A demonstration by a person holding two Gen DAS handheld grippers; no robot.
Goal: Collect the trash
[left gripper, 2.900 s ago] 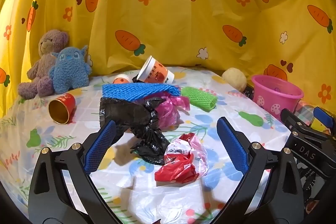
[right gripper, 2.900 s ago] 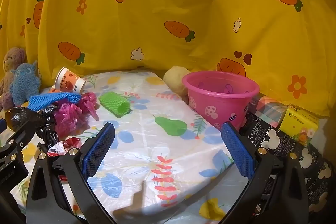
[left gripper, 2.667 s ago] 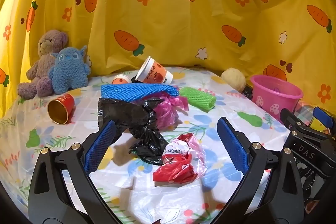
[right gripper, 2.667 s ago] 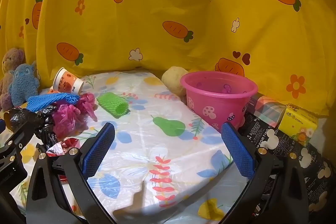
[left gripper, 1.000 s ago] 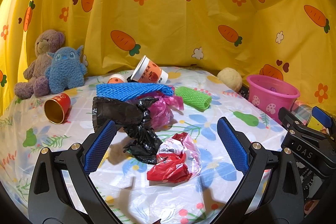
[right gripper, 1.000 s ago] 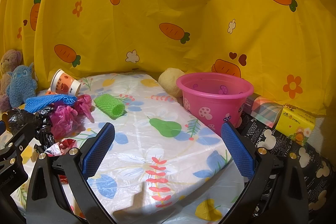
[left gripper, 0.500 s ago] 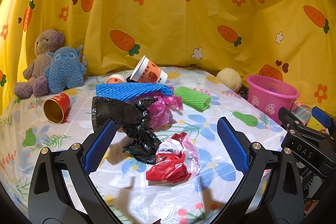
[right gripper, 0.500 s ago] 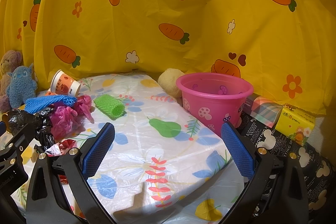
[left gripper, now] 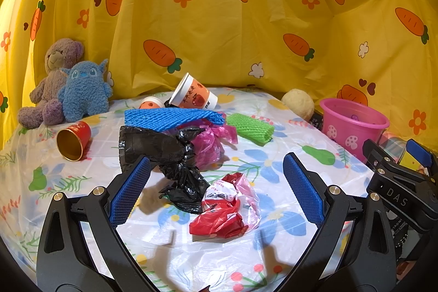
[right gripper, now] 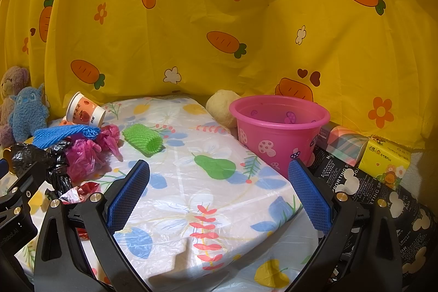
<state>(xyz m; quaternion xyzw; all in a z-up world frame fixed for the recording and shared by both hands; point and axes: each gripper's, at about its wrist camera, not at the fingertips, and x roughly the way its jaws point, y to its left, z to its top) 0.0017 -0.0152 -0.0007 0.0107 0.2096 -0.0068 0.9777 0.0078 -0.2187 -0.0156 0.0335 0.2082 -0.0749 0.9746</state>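
Left claw [left gripper: 216,190] hangs wide above the red bag [left gripper: 224,210], nearer than the right claw [right gripper: 219,190], also wide; bucket [right gripper: 279,127] stands far right.

The right gripper [right gripper: 217,192] hangs with fingers [right gripper: 128,193] spread wide above the floral plastic-covered counter [right gripper: 191,177]. A pink plastic mushroom-printed bucket [right gripper: 279,127] stands upright near the green foam net sleeve [right gripper: 143,140].

Both views are bright, warm and sharp, bending strongly toward dark rounded corners. Light falls from above and behind, casting soft finger shadows onto the glossy tablecloth [left gripper: 169,240], which shows mild glare. The yellow curtain [left gripper: 246,18] glows brightest at far left.
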